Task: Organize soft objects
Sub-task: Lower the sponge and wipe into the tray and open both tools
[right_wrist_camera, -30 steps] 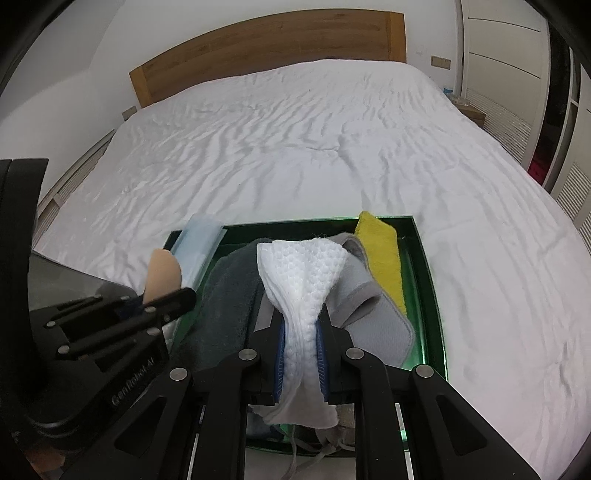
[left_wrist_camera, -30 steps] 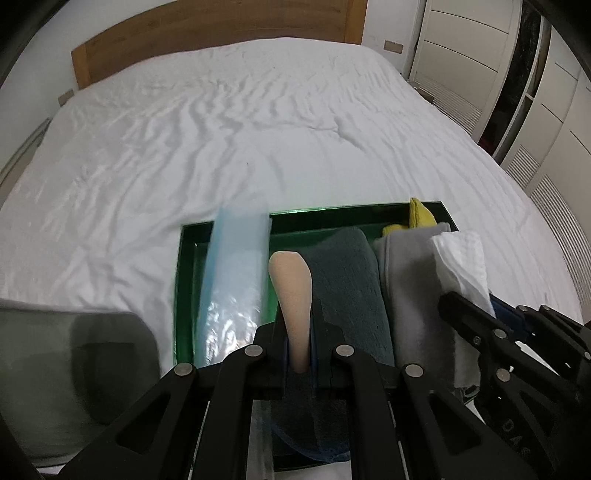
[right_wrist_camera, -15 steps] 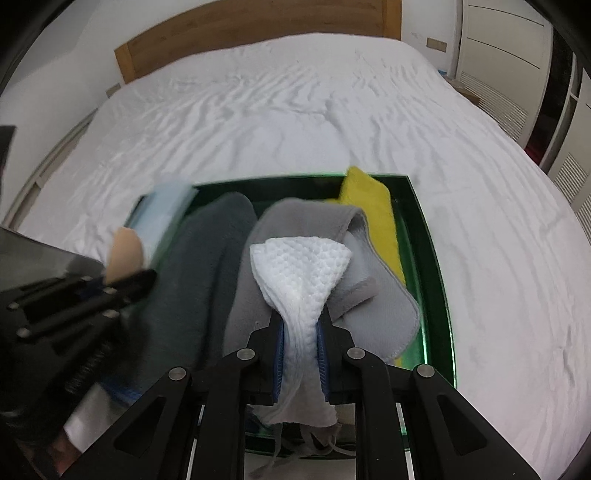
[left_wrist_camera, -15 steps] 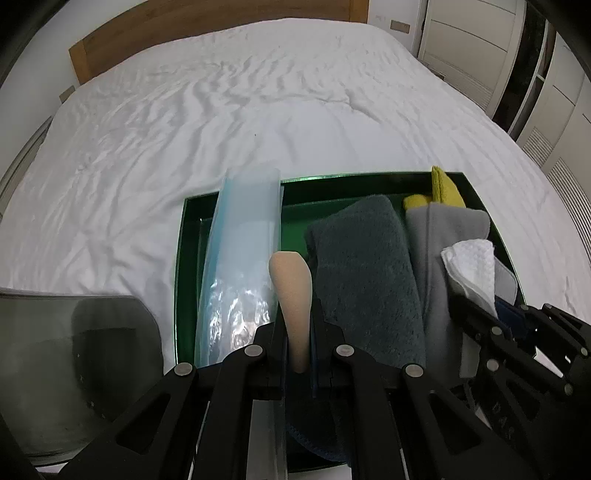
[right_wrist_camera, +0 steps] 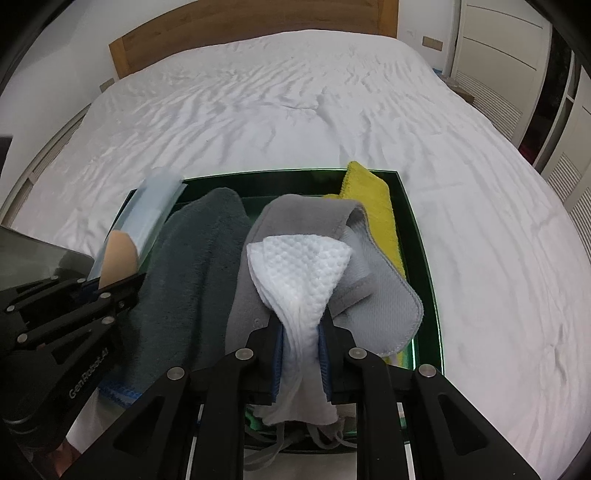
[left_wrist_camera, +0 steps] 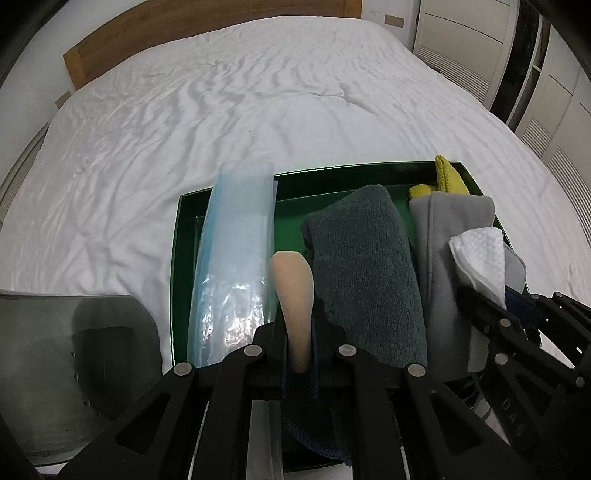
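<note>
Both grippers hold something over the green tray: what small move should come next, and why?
Probably let the right gripper finish opening, so the white cloth drops onto the grey cloth. Its jaws are opening with the cloth between them, directly above the green tray. The left gripper can follow with the beige piece.

A bed [left_wrist_camera: 258,110] with a rumpled white sheet and a wooden headboard [left_wrist_camera: 192,33] at the top of the frame fills most of both wrist views. Directly on the sheet, in the lower centre of the frame, lies a dark green tray [left_wrist_camera: 181,266], its far rim [right_wrist_camera: 258,175] running level across the picture.
</note>
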Tool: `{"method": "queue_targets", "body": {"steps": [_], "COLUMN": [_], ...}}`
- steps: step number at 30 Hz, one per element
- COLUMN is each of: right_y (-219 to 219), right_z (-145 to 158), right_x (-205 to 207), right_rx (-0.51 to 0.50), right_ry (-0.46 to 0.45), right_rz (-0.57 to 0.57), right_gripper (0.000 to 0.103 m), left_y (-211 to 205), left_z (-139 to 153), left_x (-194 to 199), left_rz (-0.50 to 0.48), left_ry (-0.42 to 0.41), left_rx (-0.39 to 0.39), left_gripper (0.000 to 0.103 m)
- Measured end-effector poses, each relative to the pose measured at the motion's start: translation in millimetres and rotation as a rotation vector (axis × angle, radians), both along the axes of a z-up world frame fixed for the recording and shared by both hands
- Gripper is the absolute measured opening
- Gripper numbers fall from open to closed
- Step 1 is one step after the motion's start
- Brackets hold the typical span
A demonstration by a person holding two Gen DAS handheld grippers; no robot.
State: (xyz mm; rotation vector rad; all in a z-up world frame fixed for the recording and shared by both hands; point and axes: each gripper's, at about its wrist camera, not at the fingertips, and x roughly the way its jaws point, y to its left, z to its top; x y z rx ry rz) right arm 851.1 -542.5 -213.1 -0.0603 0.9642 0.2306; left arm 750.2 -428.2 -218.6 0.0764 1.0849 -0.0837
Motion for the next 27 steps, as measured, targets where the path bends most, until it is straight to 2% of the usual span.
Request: {"method": "queue_targets", "body": {"steps": [6, 7, 9, 10, 11, 15, 17, 19, 27], "right_y": [-1, -1, 0, 0, 0, 1, 0, 0, 1], "right_z": [4, 4, 4, 4, 5, 7, 9, 11, 13], "right_x": [-2, -3, -4, -4, -5, -5, -5, -6, -5], "right_rx": [0.01, 0.012, 0.018, 0.02, 0.021, 0.013, 0.007, 0.004, -0.002], "right_ry": [-0.004, -0.004, -0.003, 0.0, -0.001, -0.003, -0.007, -0.011, -0.023], "right_rz": [0.011, 0.012, 0.013, 0.014, 0.014, 0.008, 0.006, 0.008, 0.01], "right_gripper": [0.02, 0.023, 0.035, 0.041, 0.046, 0.051, 0.06, 0.063, 0.065], "left_y": [0, 0, 1, 1, 1, 4, 7, 9, 11], "left_z": [-1, 0, 0, 2, 3, 6, 6, 7, 10], "left_x": [-1, -1, -1, -1, -1, 1, 1, 2, 1], "left_rz": [-0.003, -0.002, 0.0, 0.003, 0.004, 0.009, 0.013, 0.013, 0.011], "left_ry": [-0.004, -0.007, -0.007, -0.012, -0.018, -0.028, -0.028, -0.03, -0.054], "left_rx": [0.004, 0.003, -0.004, -0.006, -0.007, 0.004, 0.001, -0.003, 0.003], "left_gripper": [0.008, 0.012, 0.025, 0.035, 0.039, 0.045, 0.046, 0.046, 0.046]}}
